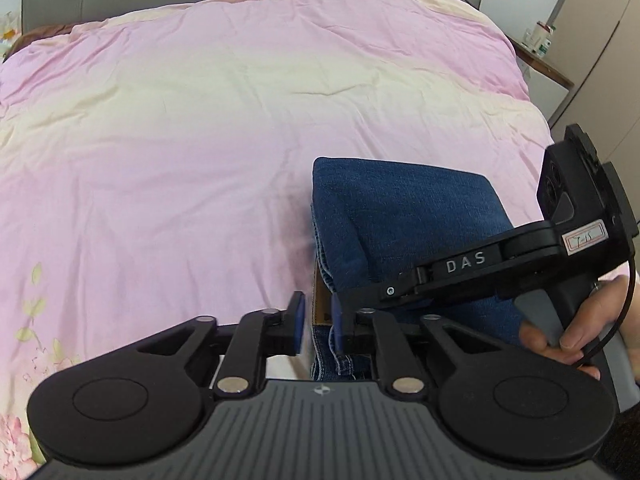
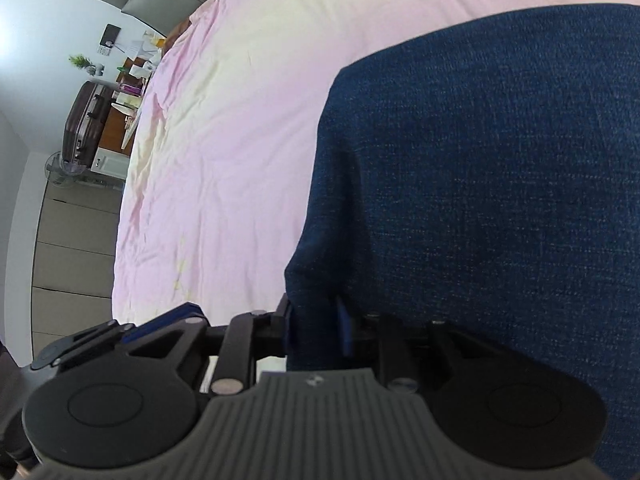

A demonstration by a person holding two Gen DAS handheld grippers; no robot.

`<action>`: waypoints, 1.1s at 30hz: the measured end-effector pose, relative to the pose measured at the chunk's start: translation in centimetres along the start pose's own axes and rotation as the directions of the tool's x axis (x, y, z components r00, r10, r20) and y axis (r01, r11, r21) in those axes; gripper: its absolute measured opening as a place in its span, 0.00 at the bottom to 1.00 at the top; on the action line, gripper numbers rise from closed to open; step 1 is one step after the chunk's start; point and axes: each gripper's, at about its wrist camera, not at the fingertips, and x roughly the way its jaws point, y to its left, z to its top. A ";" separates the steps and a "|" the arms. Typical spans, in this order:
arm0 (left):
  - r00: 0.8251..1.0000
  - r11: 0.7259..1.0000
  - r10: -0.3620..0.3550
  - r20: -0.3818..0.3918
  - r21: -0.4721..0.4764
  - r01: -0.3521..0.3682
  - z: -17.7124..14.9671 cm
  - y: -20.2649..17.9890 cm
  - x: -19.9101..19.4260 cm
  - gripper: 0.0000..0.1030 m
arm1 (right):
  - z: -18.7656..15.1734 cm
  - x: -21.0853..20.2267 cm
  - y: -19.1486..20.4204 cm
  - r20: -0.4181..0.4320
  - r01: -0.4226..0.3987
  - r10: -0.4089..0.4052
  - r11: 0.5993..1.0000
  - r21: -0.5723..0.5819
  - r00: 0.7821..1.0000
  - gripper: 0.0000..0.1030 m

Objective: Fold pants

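Both tools are matte black with ribbed grey housings, round discs either side, silver pivot screws and blue-padded fingers (image 1: pixel 298 322), and the right gripper (image 1: pixel 356 296) carries white "DAS" lettering, a red-bordered handwritten label, a grey handle and a thin black cable.

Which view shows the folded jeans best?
The left wrist view: the jeans lie folded on the pink cover, with the far and left edges and the stacked layers visible. The right wrist view is too near: the jeans fill its right half as plain blue cloth.
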 end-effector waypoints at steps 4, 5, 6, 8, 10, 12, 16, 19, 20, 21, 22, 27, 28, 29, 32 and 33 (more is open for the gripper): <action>1.000 1.000 -0.012 0.021 -0.015 0.012 -0.4 -0.7 -0.3 0.40 | -0.1 -1.3 0.5 0.017 -0.036 0.036 0.999 -0.012 0.999 0.37; 0.999 0.999 -0.025 0.028 -0.028 0.026 -0.5 -0.9 -0.4 0.48 | -0.2 -2.2 0.8 0.037 -0.027 0.029 0.999 -0.038 0.999 0.37; 0.999 0.998 -0.038 0.032 -0.043 0.039 -0.7 -1.0 -0.3 0.53 | -0.4 -3.3 1.0 0.067 -0.019 0.024 0.998 -0.065 0.997 0.37; 0.998 0.997 -0.045 0.033 -0.067 0.048 -1.2 -1.4 0.4 0.63 | -1.0 -6.0 0.9 0.126 0.003 0.010 0.994 -0.106 0.992 0.37; 0.999 0.995 -0.040 0.008 -0.090 0.040 -1.7 -1.6 1.7 0.64 | -2.0 -8.6 0.1 0.182 0.023 0.001 0.992 -0.127 0.983 0.37; 1.000 0.992 -0.014 -0.025 -0.122 0.011 -2.2 -1.7 3.4 0.63 | -3.5 -11.3 -1.3 0.238 0.060 -0.023 0.987 -0.150 0.971 0.37; 0.997 0.974 -0.023 -0.075 -0.228 0.006 -2.9 -1.0 5.3 0.25 | -6.8 -15.8 -4.1 0.333 0.172 -0.097 0.964 -0.204 0.938 0.18; 0.998 0.978 0.031 -0.063 -0.206 -0.043 -3.0 -1.8 5.1 0.22 | -9.2 -17.8 -5.9 0.376 0.275 -0.170 0.929 -0.246 0.911 0.16; 0.996 0.981 0.057 -0.070 -0.182 -0.069 -3.0 -2.3 5.2 0.21 | -10.0 -18.3 -6.6 0.379 0.303 -0.194 0.918 -0.254 0.905 0.16; 0.993 0.984 0.089 -0.080 -0.146 -0.100 -3.0 -2.9 5.4 0.21 | -10.7 -18.3 -7.3 0.378 0.334 -0.224 0.907 -0.257 0.898 0.16; 0.989 0.986 0.120 -0.087 -0.108 -0.129 -3.1 -3.5 5.7 0.21 | -11.3 -18.0 -7.7 0.373 0.358 -0.249 0.897 -0.259 0.894 0.16; 0.970 0.981 0.170 -0.176 -0.062 -0.183 -3.4 -4.0 8.3 0.21 | -13.0 -14.7 -10.5 0.308 0.422 -0.339 0.867 -0.264 0.889 0.14; 0.968 0.981 0.162 -0.193 -0.073 -0.179 -3.4 -3.6 8.6 0.21 | -13.1 -13.9 -11.0 0.299 0.426 -0.348 0.868 -0.255 0.889 0.12; 0.966 0.981 0.155 -0.207 -0.081 -0.175 -3.4 -3.4 8.9 0.22 | -13.1 -13.3 -11.6 0.284 0.424 -0.353 0.871 -0.248 0.891 0.08; 0.956 0.981 0.160 -0.248 -0.072 -0.183 -3.4 -3.3 10.1 0.23 | -13.1 -11.2 -12.7 0.274 0.466 -0.397 0.844 -0.267 0.876 0.00; 0.951 0.980 0.169 -0.259 -0.063 -0.191 -3.3 -3.4 10.4 0.23 | -12.9 -10.6 -13.0 0.271 0.469 -0.401 0.840 -0.273 0.875 0.00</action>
